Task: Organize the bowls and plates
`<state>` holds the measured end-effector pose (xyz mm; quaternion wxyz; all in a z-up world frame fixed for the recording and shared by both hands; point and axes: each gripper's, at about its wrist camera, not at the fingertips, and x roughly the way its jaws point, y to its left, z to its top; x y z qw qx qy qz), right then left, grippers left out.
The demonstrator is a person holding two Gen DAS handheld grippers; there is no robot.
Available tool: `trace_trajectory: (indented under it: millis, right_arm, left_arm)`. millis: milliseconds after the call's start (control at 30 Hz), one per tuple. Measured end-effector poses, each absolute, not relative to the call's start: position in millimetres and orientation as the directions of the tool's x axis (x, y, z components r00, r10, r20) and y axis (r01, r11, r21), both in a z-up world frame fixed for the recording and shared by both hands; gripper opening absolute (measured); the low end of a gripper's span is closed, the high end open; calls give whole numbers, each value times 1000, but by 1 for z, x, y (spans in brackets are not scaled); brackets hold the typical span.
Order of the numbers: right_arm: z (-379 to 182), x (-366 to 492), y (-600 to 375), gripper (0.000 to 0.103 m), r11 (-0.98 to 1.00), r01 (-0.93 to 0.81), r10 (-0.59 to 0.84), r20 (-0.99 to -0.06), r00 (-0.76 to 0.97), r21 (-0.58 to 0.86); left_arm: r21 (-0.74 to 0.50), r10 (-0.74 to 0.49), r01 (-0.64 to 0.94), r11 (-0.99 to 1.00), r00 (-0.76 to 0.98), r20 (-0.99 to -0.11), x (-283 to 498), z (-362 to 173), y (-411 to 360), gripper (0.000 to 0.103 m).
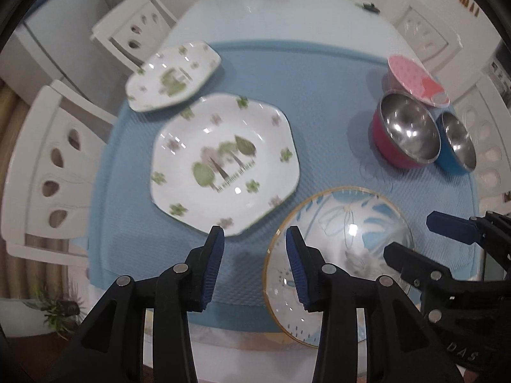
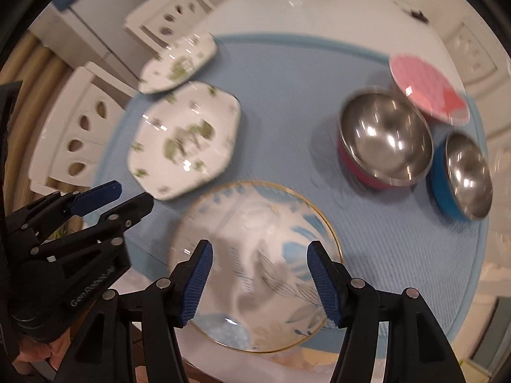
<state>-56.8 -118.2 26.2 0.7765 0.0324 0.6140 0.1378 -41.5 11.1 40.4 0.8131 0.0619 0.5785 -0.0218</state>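
Observation:
On a blue mat lie a large white hexagonal plate with green trees, a smaller matching plate behind it, and a round gold-rimmed blue-leaf plate at the front. At the right stand a pink dotted bowl, a steel bowl with a red outside and a steel bowl with a blue outside. My left gripper is open and empty above the mat's front, between the large plate and the round plate. My right gripper is open and empty above the round plate.
White chairs stand at the table's left and far side. A small dark object lies on the pale table beyond the mat. A vase and ornaments stand at the far edge.

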Motion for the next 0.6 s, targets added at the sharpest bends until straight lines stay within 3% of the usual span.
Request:
trace_trajectory:
  millis: [600]
  right_arm:
    - [38, -24, -106, 61, 954, -189, 267, -947, 176, 234]
  left_arm:
    - [89, 71, 33, 995, 367, -927, -24, 60, 56, 38]
